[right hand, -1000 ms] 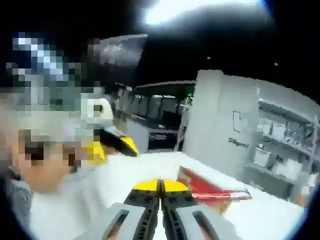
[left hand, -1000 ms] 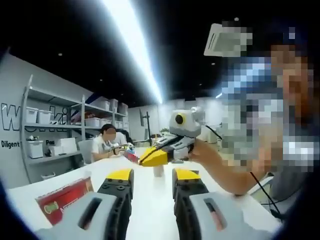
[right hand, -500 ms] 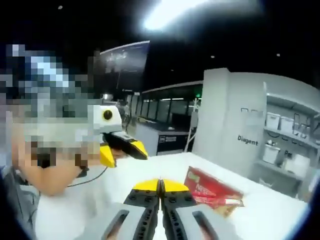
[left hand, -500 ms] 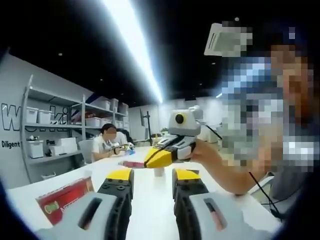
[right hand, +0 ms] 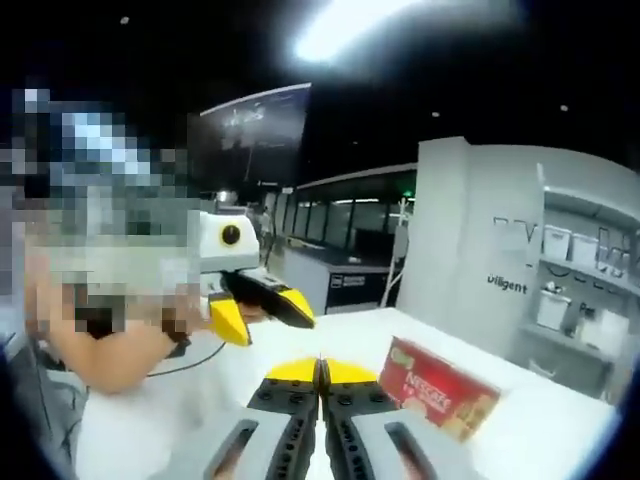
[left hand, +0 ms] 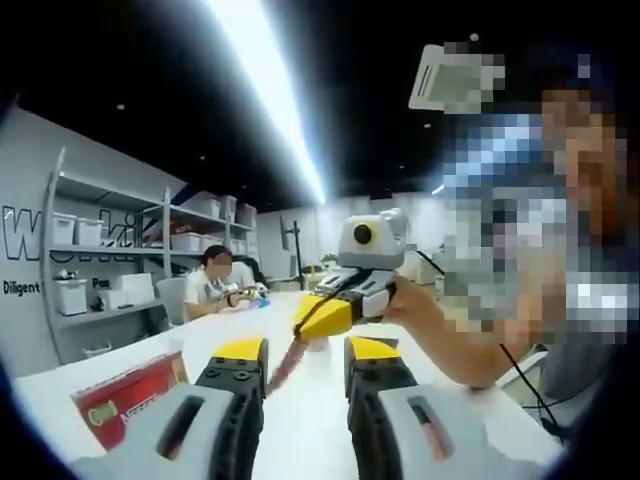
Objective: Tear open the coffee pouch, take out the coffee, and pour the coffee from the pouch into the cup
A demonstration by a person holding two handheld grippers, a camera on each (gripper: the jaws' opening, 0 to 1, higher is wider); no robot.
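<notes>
My left gripper (left hand: 305,350) stands wide, its yellow-tipped jaws apart with bare white table (left hand: 308,425) between them. My right gripper (left hand: 322,316) sits just ahead and slightly above, jaws pressed together on what I take to be the coffee pouch (left hand: 284,364). It is a thin, limp reddish stick, blurred, and its long axis hangs down and back toward the gap in my left jaws. So the left is the nearer free tool, and the pouch's loose end lies almost straight in front of it. The glossy red cardboard Nescafé box (right hand: 442,390) lies flat on the table beside the right gripper.
</notes>
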